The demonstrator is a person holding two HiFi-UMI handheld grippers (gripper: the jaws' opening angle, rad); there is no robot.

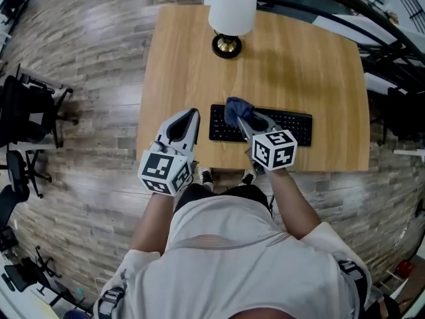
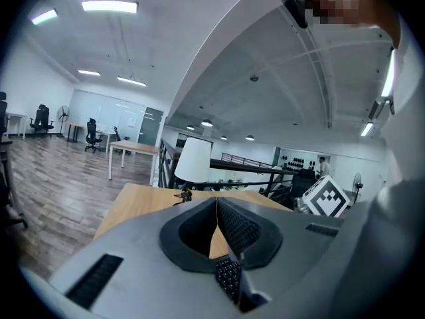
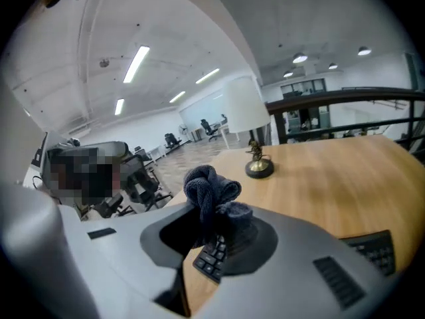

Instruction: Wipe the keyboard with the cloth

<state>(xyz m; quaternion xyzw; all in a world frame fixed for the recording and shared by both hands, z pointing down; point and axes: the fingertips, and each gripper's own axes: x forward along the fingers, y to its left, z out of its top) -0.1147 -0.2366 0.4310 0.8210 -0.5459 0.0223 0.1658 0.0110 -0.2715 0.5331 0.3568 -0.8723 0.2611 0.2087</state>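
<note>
Head view: right gripper [image 1: 244, 121] sits over the left end of the flat black keyboard [image 1: 285, 126], which lies across the near part of the light wooden table [image 1: 312, 65]. Its jaws are clamped on a bunched dark blue terry cloth [image 1: 237, 108]. In the right gripper view most of the cloth [image 3: 209, 191] wads up above the jaws, w/ only a thin fold pinched betw. them and keys showing right under. Left gripper [image 1: 191, 115] is just left of the keyboard near the table's front edge, jaws pressed together w/ nothing betw. them (left gripper view [image 2: 217, 208] confirms). Can't tell if it touches the table.

Risks, my judgement:
- Thin pinch + bulk of cloth on top means drag across the keys could tug the fold out and drop the cloth mid-stroke.
- The wad gives a small contact patch, so hard jaw tips may scrape or catch keycaps instead of fabric, esp. if the gripper tilts down.
- Nothing braces the keyboard, since the left gripper isn't on it. A sideways stroke w/ pressure could slide or skew the board toward the table edge.
- Too much downforce could snag the terry on key edges.
- White-shaded lamp on a round dark base [image 1: 232, 8] stands well apart at the far side. Low risk unless a stroke overshoots fwd.
</note>
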